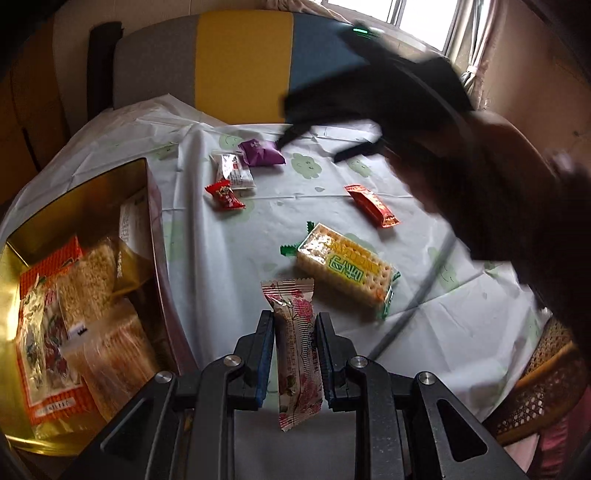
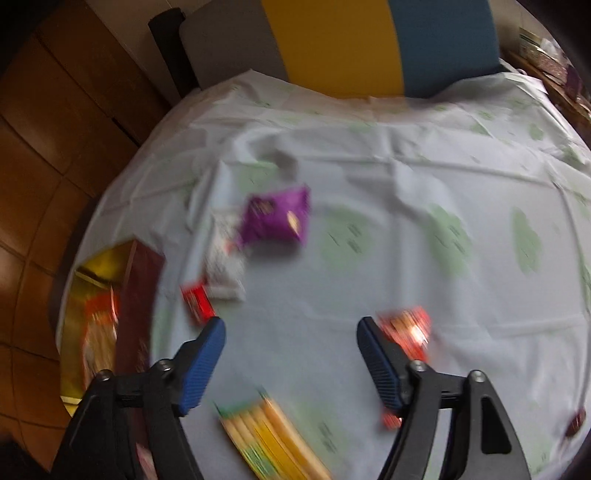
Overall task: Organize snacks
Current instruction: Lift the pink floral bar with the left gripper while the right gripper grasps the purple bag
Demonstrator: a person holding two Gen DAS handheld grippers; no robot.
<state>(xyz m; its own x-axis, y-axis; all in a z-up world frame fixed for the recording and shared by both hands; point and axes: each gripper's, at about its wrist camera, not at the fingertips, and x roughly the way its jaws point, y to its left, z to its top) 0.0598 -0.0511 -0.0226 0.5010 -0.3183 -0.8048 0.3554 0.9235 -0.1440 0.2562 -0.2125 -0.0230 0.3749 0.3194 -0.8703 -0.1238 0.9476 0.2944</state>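
My left gripper [image 1: 293, 325] is shut on a long pink snack bar [image 1: 297, 350], held upright above the white tablecloth [image 1: 207, 258] beside the gold tin box [image 1: 22, 251]. The box holds several packets. Loose on the cloth lie a cracker pack [image 1: 345, 271], an orange-red bar [image 1: 373, 205], a small red candy [image 1: 224, 195], a white packet [image 1: 236, 171] and a purple packet [image 1: 261, 152]. My right gripper [image 2: 290, 332] stands open and empty above the cloth, the orange-red bar [image 2: 408, 330] beside its right finger and the purple packet [image 2: 275, 218] farther ahead. In the left wrist view it [image 1: 317, 144] hovers near the purple packet.
A chair back [image 1: 243, 62] in grey, yellow and blue stands behind the table. A woven chair seat [image 1: 535, 387] sits at the lower right. Brown floor tiles [image 2: 44, 206] lie left of the table edge. A window [image 1: 417, 18] is at the back right.
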